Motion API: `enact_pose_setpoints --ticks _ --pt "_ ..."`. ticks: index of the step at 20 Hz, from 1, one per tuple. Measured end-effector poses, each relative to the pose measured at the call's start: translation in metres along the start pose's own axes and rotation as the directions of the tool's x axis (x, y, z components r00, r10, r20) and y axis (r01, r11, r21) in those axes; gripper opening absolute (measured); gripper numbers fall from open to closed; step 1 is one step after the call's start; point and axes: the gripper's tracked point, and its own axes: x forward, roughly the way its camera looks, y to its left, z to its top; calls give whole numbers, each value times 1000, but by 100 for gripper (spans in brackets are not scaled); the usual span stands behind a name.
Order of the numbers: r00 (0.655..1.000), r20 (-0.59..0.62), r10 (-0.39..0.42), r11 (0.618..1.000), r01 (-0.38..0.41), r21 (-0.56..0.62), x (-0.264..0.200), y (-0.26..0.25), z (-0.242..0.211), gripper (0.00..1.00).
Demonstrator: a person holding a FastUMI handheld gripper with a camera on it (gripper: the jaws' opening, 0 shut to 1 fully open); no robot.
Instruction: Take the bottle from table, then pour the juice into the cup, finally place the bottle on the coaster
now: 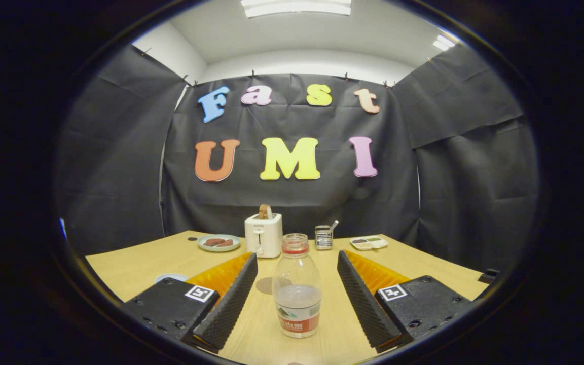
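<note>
Gripper [297, 296] level, fingers [231, 299] spread wide, nothing clamped.

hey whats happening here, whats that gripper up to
A person's handheld gripper is lined up on an uncapped bottle standing on the wooden table. The jaws are open, one on each side of the bottle, not yet touching it. The bottle holds some liquid. A round coaster lies just behind it, and farther back stand a toaster and a plate.

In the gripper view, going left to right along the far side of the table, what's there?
Plate of food → white toaster → small metal holder → divided white tray. Nearer, the open gripper brackets the uncapped bottle.
</note>
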Motion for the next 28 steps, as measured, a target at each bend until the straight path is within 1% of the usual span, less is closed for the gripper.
enact_pose_setpoints --ticks 9,14,18,22,25,28 --pt "999 -38 -20 1000 20 -11 25 -2 -47 100" --pt "997 -78 -27 998 23 -51 35 1 -74 100" --pt "994 -94 -47 998 43 -48 41 -6 -84 100" --pt "996 -78 -49 999 47 -21 43 -9 -80 100" --pt "996 -75 -52 998 50 -38 46 -8 -81 83" --pt "997 -68 -40 998 36 -56 43 -10 -75 81"
